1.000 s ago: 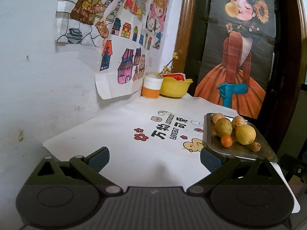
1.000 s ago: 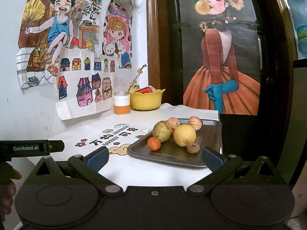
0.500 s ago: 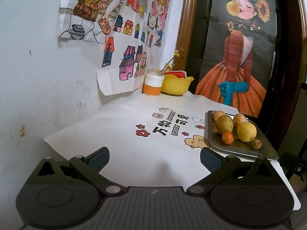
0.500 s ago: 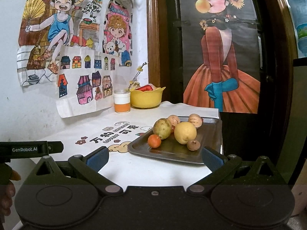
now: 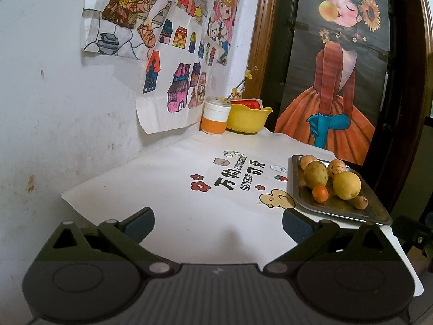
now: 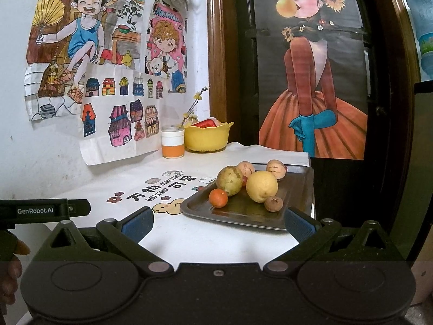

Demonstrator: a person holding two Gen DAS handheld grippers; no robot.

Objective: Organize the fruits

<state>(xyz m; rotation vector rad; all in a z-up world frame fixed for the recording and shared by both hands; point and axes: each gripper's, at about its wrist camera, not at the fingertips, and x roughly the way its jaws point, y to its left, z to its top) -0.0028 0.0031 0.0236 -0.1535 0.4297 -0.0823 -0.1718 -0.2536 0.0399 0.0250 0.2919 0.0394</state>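
Observation:
A metal tray [image 6: 295,187] [image 5: 338,208] on the white table cover holds several fruits: a yellow lemon [image 6: 261,186] [image 5: 347,185], a green-yellow pear [image 6: 229,180] [image 5: 315,174], a small orange [image 6: 218,198] [image 5: 320,193], a small brown fruit [image 6: 273,203] [image 5: 361,202] and two tan fruits at the back. My right gripper [image 6: 217,223] is open, just short of the tray's near edge. My left gripper [image 5: 217,223] is open over bare cover, left of the tray. Neither holds anything.
A yellow bowl [image 6: 207,137] [image 5: 247,120] with something red in it and a white-and-orange cup [image 6: 173,145] [image 5: 215,119] stand at the back by the wall. Drawings hang on the wall at left. The left gripper's body [image 6: 43,211] shows at the right view's left edge.
Both views have shifted slightly: the tray and fruits sit a little higher in the frames. Both grippers stay open and empty.

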